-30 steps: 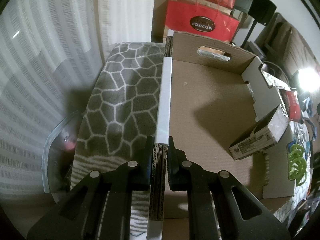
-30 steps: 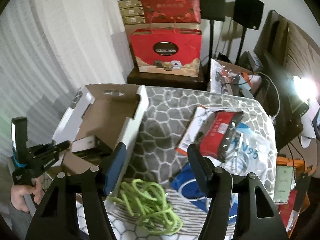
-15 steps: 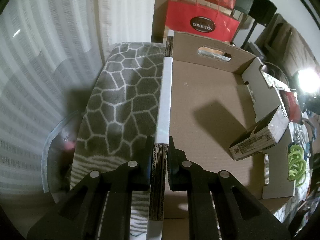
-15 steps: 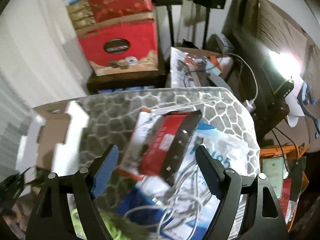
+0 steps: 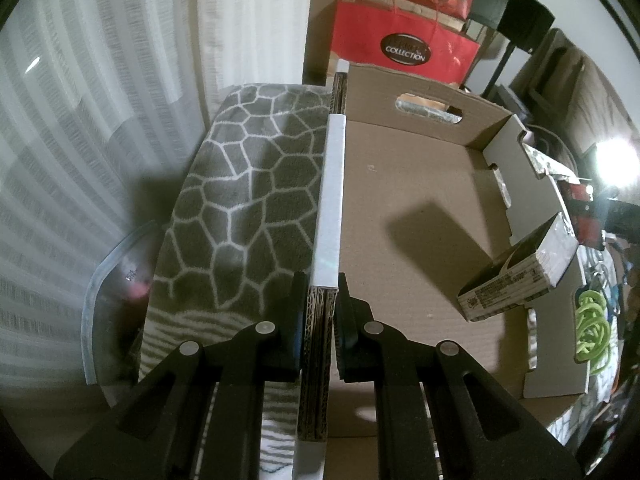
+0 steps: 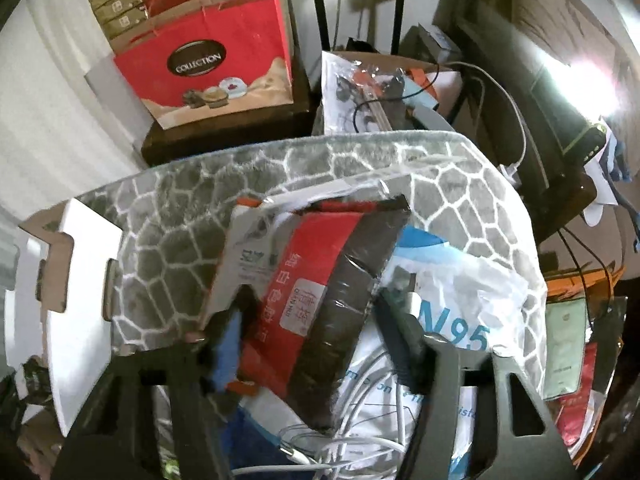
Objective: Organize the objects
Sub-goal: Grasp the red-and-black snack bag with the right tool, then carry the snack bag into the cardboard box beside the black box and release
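Cardboard box (image 5: 420, 216) wall is pinched tight in the left claw (image 5: 319, 320), a small carton (image 5: 520, 276) lying inside; the right claw (image 6: 316, 332) stands wide open astride a red pack (image 6: 312, 280) on the grey mat (image 6: 168, 216), pointing forward over it

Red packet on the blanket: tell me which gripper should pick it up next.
Right. The right gripper is open with the red packet between its fingers. The left gripper is shut on the cardboard box wall, steadying it.
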Available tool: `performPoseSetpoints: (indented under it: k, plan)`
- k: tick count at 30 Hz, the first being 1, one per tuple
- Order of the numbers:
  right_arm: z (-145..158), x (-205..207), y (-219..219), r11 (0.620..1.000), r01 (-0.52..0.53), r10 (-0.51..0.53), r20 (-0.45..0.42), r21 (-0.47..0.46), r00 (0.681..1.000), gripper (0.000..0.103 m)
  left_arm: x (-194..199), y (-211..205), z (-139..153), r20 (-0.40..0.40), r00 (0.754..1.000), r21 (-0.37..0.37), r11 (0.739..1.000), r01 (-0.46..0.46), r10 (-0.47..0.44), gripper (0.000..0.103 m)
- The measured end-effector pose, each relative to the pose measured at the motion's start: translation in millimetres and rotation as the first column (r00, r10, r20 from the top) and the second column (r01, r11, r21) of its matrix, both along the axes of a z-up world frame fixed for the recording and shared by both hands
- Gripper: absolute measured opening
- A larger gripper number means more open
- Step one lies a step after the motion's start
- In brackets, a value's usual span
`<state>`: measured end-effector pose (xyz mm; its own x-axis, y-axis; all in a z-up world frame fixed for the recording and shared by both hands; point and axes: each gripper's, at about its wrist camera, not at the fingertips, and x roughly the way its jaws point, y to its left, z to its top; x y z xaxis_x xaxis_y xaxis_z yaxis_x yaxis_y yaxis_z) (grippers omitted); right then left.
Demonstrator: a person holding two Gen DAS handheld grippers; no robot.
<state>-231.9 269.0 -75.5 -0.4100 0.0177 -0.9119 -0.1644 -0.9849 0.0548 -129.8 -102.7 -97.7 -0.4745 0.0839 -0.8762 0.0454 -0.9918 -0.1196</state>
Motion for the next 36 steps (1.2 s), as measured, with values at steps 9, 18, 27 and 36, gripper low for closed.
performPoseSetpoints:
  k: [9, 18, 27, 36]
  plan:
    - [15.9, 15.5, 0.1, 1.0, -0.008, 0.008, -0.047, -0.002, 0.999, 0.051, 0.6, -3.3, -1.4, 0.002, 1.0, 0.01, 1.0, -0.003, 0.003, 0.011]
    - [56.6, 45.3, -15.0, 0.994, -0.082, 0.073, -0.127, -0.067, 0.989, 0.051, 0.4, -4.8, -2.1, 0.006, 1.0, 0.017, 1.0, -0.007, 0.006, 0.011]
    - [71.0, 73.0, -72.7, 0.949, -0.273, 0.252, -0.14, -0.16, 0.957, 0.051, 0.6, -5.0, -2.2, 0.01, 1.0, 0.017, 1.0, -0.01, 0.01, 0.011]
    - [59.8, 102.1, -137.0, 0.882, -0.442, 0.43, -0.104, -0.164, 0.897, 0.051, 0.6, -4.9, -2.2, 0.01, 1.0, 0.017, 1.0, -0.009, 0.009, 0.011]
